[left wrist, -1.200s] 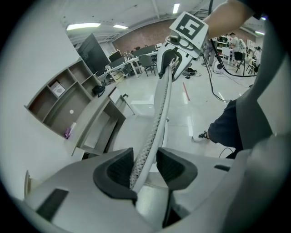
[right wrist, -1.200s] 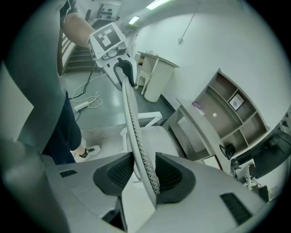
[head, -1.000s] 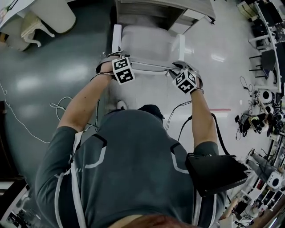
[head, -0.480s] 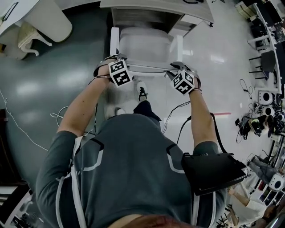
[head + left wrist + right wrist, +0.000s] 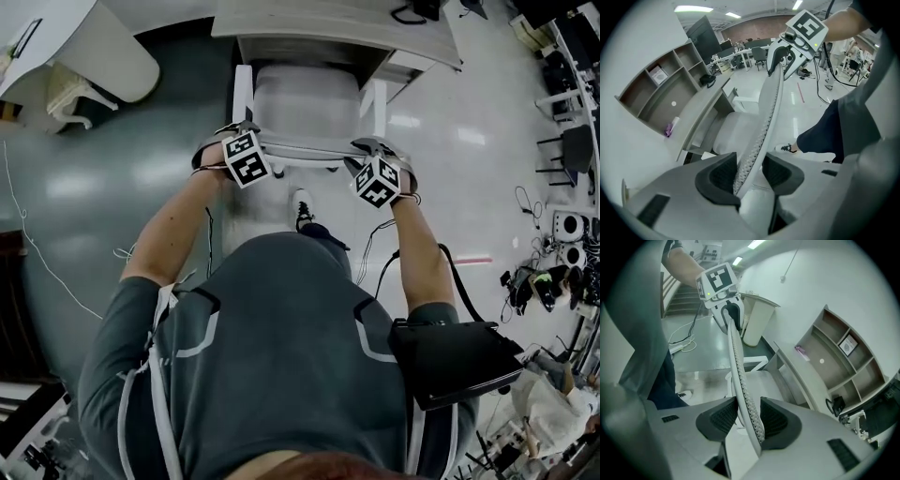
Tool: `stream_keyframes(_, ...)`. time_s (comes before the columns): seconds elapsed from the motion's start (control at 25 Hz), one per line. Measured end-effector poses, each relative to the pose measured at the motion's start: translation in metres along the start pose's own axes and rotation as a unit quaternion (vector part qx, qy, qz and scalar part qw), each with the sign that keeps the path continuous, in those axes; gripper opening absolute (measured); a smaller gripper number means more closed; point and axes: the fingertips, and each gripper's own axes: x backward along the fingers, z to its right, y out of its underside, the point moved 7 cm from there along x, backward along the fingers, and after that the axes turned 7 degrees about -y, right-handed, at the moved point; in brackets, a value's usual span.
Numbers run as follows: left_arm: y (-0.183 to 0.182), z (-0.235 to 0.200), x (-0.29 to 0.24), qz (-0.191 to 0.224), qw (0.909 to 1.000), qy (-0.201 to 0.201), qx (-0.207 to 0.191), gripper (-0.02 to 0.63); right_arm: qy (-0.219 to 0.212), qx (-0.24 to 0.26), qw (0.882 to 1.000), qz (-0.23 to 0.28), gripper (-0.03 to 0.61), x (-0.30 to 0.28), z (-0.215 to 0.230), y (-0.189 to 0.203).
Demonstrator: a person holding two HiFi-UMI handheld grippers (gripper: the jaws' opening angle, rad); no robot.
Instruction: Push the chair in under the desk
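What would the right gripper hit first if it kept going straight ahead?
The chair backrest: the right gripper is closed on its rim, so it would probably just shove it toward the desk. Depth beyond is hard to judge.

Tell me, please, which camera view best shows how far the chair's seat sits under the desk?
The head view: it looks straight down on the seat meeting the desk edge. Both gripper views mostly show the backrest edge-on, with only part of the seat and desk behind it.
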Motion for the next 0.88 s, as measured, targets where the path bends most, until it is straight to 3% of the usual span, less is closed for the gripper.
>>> stream_keyframes(0.6, -0.018, -0.069, -0.040, -0.010, 0.9990, -0.042, -0.002, 0.178, -0.018, -0.018, 1.000, -0.016, 0.161, -0.027, 0.083, -0.016)
stream_keyframes(0.88, -0.046, -0.082, -0.052, -0.012, 0.9995, -0.027, 0.004, 0.169, -0.013, -0.019, 0.999, -0.029, 0.173, -0.031, 0.129, -0.003)
